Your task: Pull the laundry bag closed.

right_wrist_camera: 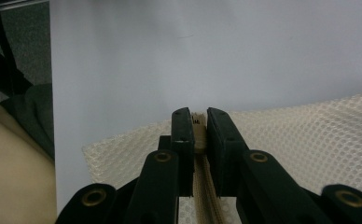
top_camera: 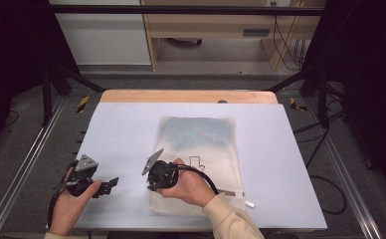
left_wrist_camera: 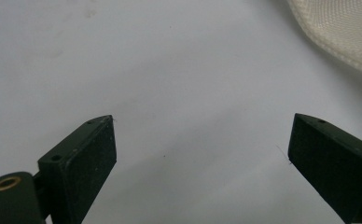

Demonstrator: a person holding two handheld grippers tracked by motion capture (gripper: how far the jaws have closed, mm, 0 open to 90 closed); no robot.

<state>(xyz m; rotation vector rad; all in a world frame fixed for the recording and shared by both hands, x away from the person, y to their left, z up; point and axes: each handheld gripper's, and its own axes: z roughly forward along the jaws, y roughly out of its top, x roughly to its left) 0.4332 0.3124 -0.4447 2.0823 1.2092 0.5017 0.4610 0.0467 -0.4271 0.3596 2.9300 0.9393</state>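
A cream mesh bag [top_camera: 201, 139] lies flat on the white table [top_camera: 121, 124], right of the middle. My right gripper [top_camera: 152, 187] sits at the bag's near left edge, held in a hand in a cream sleeve. In the right gripper view its fingertips [right_wrist_camera: 198, 116] are shut on the beige zipper strip [right_wrist_camera: 199, 137] at the edge of the mesh [right_wrist_camera: 309, 135]. My left gripper [top_camera: 109, 185] rests low over bare table to the left, jaws pointing toward the bag. Its pads [left_wrist_camera: 202, 135] stand wide open with nothing between them, and a bag corner [left_wrist_camera: 342, 32] lies beyond.
A small white tab [top_camera: 249, 203] pokes out at the bag's near right corner. A black cable [top_camera: 206, 177] loops from the right gripper over the bag. A wooden strip [top_camera: 188, 96] edges the table's far side. Metal rails [top_camera: 27, 159] flank the table.
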